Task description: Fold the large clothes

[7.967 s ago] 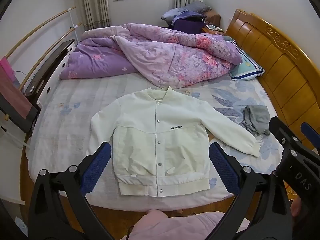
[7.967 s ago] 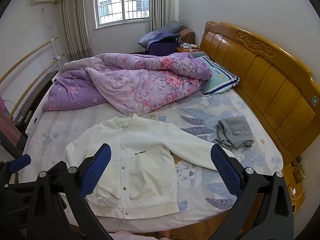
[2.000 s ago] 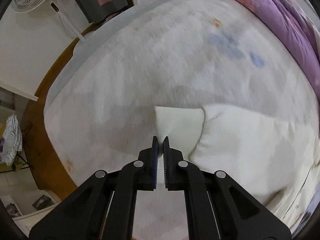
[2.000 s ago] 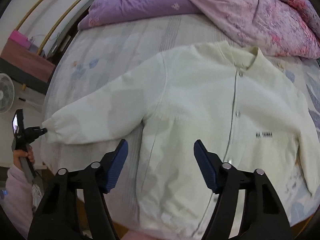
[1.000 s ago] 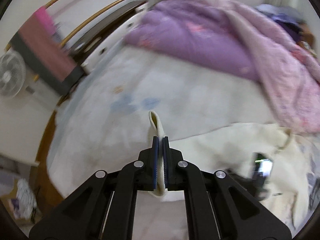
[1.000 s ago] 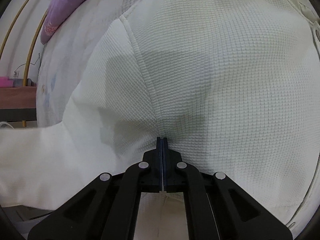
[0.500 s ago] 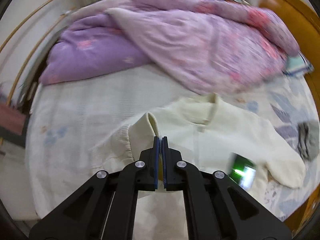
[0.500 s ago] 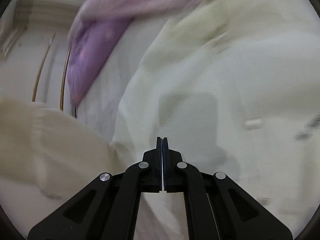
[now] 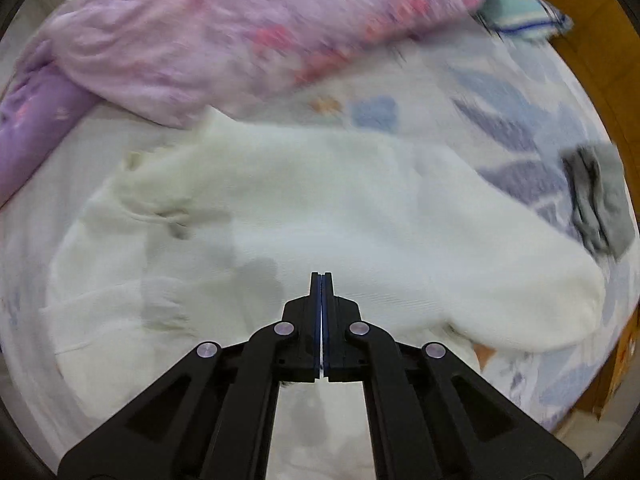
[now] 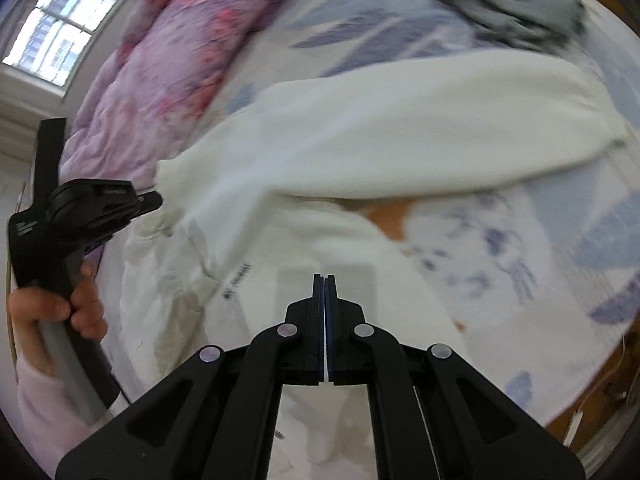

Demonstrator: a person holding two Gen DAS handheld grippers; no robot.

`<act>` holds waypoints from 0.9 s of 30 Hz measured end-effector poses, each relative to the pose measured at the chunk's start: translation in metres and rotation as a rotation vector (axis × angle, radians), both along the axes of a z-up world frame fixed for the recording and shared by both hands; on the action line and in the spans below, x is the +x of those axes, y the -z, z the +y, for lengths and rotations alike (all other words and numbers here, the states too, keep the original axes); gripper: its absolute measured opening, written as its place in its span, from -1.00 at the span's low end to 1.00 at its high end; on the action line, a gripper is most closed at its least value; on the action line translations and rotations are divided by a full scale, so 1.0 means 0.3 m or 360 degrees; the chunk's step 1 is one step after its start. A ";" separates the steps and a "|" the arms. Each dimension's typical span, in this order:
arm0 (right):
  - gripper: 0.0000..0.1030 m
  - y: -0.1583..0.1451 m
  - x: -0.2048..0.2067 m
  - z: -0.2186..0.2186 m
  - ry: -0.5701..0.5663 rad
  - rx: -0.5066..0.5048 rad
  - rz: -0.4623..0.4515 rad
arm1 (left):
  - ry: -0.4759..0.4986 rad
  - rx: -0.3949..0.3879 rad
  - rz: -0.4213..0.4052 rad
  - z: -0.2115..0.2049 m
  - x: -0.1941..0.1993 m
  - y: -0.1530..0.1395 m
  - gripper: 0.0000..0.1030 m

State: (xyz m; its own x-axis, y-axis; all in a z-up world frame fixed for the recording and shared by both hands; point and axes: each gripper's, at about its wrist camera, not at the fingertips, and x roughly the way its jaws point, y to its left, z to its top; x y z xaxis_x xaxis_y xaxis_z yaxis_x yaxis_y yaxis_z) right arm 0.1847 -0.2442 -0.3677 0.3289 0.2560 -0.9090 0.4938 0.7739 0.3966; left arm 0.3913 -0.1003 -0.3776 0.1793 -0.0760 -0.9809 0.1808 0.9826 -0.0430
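Jacket half-folded on the bed

Left gripper (image 9: 321,276) is shut, empty, above the white jacket (image 9: 304,216); the unfolded sleeve (image 10: 420,120) runs toward two o'clock, nearer the right gripper (image 10: 324,278), whose near-closed, just-opening jaws hold nothing visible.

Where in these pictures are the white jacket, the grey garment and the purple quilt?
white jacket (image 9: 360,216): left wrist view, middle of its body.
grey garment (image 9: 600,200): left wrist view, its centre.
purple quilt (image 9: 224,32): left wrist view, its pink flowered top.
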 end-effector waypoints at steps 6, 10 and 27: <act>-0.70 0.093 0.159 0.125 -0.0169 0.0134 0.0055 | -0.0080 -0.0062 0.0045 0.204 -0.071 -0.013 0.09; 0.07 0.116 0.347 0.338 -0.0451 0.0195 -0.0017 | -0.0248 0.0007 0.0073 0.486 -0.135 -0.015 0.09; -0.91 0.302 0.546 0.787 -0.0758 -0.0044 0.0046 | -0.0903 0.0209 0.0288 1.284 -0.533 0.067 0.14</act>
State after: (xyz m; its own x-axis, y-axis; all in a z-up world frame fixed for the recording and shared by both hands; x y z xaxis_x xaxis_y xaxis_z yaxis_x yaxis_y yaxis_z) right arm 0.3487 -0.0081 -0.4584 0.1553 0.3480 -0.9245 0.0922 0.9267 0.3643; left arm 0.2313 0.2849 -0.3977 -0.0140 0.1061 -0.9943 -0.3715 0.9226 0.1037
